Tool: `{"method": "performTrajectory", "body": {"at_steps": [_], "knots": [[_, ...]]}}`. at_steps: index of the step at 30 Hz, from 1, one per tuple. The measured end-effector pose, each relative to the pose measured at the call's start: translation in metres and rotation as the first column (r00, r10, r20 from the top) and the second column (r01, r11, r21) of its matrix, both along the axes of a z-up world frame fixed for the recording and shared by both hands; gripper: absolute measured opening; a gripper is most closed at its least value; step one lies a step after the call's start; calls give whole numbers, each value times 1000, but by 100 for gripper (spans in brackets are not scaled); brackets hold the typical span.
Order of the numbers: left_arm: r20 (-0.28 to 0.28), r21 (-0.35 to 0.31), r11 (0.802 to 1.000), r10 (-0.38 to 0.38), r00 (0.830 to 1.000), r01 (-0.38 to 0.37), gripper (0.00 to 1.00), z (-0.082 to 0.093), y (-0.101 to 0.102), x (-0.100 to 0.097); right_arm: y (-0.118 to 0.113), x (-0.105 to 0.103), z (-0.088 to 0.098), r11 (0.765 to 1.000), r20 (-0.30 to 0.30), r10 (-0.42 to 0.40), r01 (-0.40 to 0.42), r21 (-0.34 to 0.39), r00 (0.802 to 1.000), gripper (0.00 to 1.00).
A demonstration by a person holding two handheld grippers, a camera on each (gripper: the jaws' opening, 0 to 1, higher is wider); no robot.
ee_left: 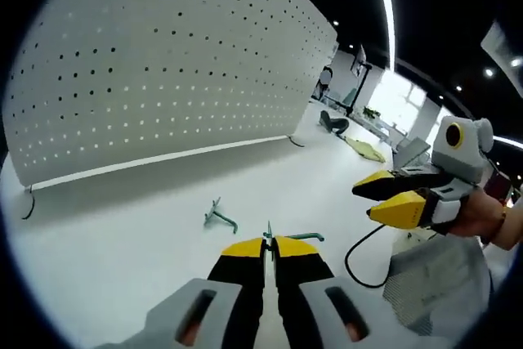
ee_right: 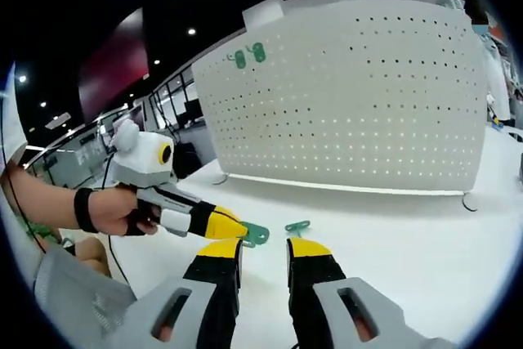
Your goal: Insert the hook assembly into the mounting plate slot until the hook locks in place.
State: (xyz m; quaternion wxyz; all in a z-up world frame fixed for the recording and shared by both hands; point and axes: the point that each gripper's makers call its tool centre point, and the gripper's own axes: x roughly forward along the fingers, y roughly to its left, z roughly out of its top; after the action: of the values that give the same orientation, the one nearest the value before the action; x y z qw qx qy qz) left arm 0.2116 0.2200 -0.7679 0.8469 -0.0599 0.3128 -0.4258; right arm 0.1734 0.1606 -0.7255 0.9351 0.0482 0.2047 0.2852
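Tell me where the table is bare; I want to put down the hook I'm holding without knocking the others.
Bare table runs along the pegboard foot, left of the loose hook. It is crowded nearer: that hook, the left gripper shut on a hook, and the right gripper close by.

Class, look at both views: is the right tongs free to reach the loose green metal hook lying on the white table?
Probably yes. The right tongs stand open, and the loose green metal hook lies just ahead on the bare white table. The left tongs, shut on another green hook, sit beside the path, not across it.
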Motion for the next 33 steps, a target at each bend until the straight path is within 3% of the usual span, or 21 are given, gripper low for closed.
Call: {"method": "performTrajectory", "body": {"at_steps": [11,19,29,33], "knots": [[-52,-81,997,6,999,-10,3,19,-3,-15,10,-10,6,998,26,62,-61,-22,998,21],[-75,-106,994,-10,997,2,3,29,-4,-28,21,-20,11,992,44,121,-119,-35,992,20],[-101,-138,988,-88,991,74,3,41,-13,-51,33,-34,12,976,63,206,-200,-84,977,13],[-108,-138,986,-107,988,92,3,44,-14,-57,33,-38,12,966,69,231,-220,-135,970,11]]}}
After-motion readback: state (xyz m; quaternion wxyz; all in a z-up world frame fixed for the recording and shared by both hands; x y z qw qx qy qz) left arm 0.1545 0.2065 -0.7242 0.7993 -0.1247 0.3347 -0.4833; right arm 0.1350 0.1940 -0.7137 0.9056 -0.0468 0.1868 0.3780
